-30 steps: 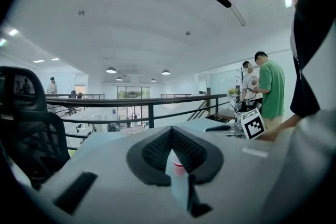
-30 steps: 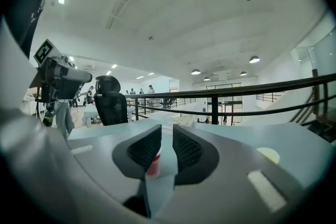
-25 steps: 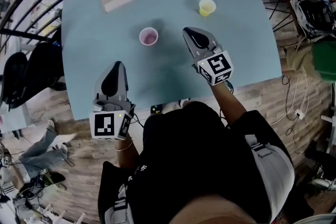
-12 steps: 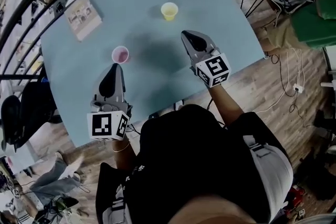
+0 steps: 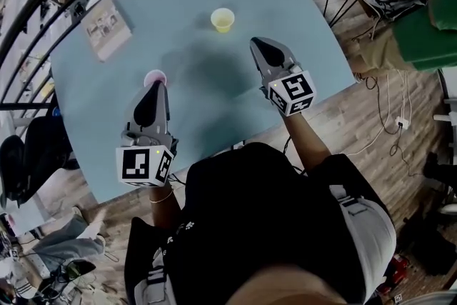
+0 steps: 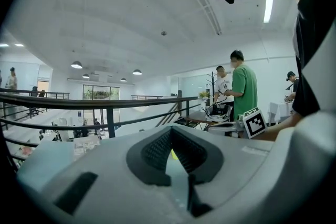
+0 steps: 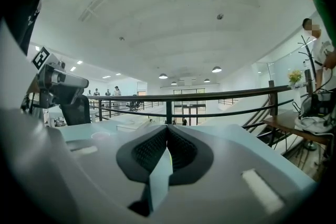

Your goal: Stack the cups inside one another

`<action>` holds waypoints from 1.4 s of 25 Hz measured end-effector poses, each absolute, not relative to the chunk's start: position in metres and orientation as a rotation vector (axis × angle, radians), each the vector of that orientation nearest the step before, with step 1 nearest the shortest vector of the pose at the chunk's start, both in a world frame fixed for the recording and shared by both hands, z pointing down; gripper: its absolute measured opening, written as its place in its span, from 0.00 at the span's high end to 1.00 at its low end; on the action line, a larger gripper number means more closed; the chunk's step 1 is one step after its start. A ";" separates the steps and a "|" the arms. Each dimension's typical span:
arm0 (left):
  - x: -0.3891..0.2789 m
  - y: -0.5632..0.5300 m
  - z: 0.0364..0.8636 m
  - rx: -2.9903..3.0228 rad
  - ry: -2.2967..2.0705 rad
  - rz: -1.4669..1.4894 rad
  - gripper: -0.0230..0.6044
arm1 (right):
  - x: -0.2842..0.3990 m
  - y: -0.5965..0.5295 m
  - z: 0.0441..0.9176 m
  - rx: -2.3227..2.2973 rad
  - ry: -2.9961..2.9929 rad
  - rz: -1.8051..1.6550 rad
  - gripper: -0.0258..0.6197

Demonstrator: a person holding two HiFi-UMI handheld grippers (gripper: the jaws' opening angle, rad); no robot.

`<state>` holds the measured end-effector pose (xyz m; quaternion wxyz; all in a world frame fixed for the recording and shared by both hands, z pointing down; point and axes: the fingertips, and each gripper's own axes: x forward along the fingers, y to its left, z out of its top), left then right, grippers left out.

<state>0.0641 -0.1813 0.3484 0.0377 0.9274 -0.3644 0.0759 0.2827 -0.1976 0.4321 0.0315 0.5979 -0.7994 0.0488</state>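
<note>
Holding left gripper (image 5: 158, 86) and right gripper (image 5: 255, 43) shut, empty, over table (image 5: 285, 18), leaving booklet (image 5: 106, 26) far left, yellow cup (image 5: 222, 19) unobstructed, left tip now overlapping pink cup (image 5: 153, 75), clear before.

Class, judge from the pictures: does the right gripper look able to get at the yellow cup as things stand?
Probably yes. Only bare table lies between the right gripper and the yellow cup, which stands upright and alone. The gripper's fingers are shut, so they must open first.

Pale blue table (image 5: 285, 32): yellow cup (image 5: 222, 19), pink cup (image 5: 151, 74), printed box (image 5: 106, 26), well apart.
</note>
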 end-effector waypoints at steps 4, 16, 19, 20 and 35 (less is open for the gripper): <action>0.060 -0.189 0.351 2.816 -1.184 0.257 0.99 | 0.285 -0.217 0.437 1.797 -2.493 0.158 0.90; 0.026 -0.207 0.351 2.665 -1.423 0.308 0.99 | 0.273 -0.289 0.467 1.638 -2.512 0.199 0.69; 0.015 -0.208 0.353 2.638 -1.466 0.324 0.99 | 0.271 -0.302 0.480 1.606 -2.483 0.207 0.63; 0.012 -0.207 0.354 2.631 -1.478 0.329 0.99 | 0.270 -0.305 0.485 1.593 -2.473 0.208 0.60; -0.027 -0.185 0.368 2.470 -1.657 0.405 0.99 | 0.265 -0.347 0.549 1.464 -2.383 0.259 0.37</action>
